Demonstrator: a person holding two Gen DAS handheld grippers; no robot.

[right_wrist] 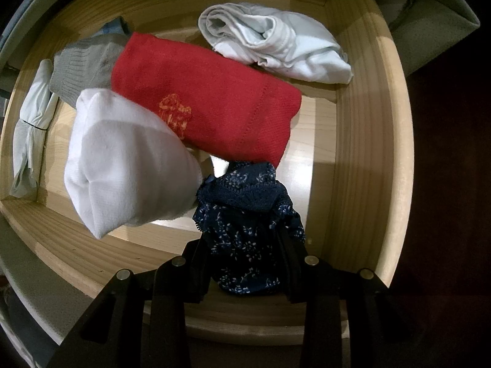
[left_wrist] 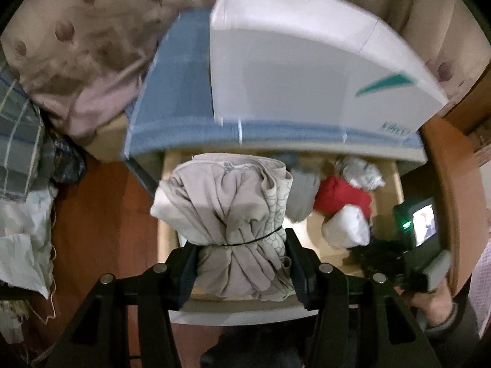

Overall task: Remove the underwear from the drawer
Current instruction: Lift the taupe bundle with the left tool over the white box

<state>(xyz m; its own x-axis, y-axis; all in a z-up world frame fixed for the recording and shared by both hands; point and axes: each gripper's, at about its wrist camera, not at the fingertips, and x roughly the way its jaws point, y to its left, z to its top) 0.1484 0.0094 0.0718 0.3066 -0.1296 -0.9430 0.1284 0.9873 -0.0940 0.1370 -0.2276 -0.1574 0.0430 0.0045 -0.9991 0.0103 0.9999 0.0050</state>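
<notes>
Above the open drawer (left_wrist: 167, 202), left tongs (left_wrist: 242, 263) gripped a beige bundle (left_wrist: 227, 202); right tongs (right_wrist: 245, 245) pinched navy underwear (right_wrist: 245, 233) inside, likely needing lifting next

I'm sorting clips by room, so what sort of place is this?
Probably a bedroom. An open wooden drawer holds rolled underwear and socks, such as a red roll, and leaf-patterned bedding lies piled behind the bedside unit. The left gripper holds a tied beige bundle.

White box (left_wrist: 307, 70): teal lettering at corner, blurred, prob. unreadable.
</notes>
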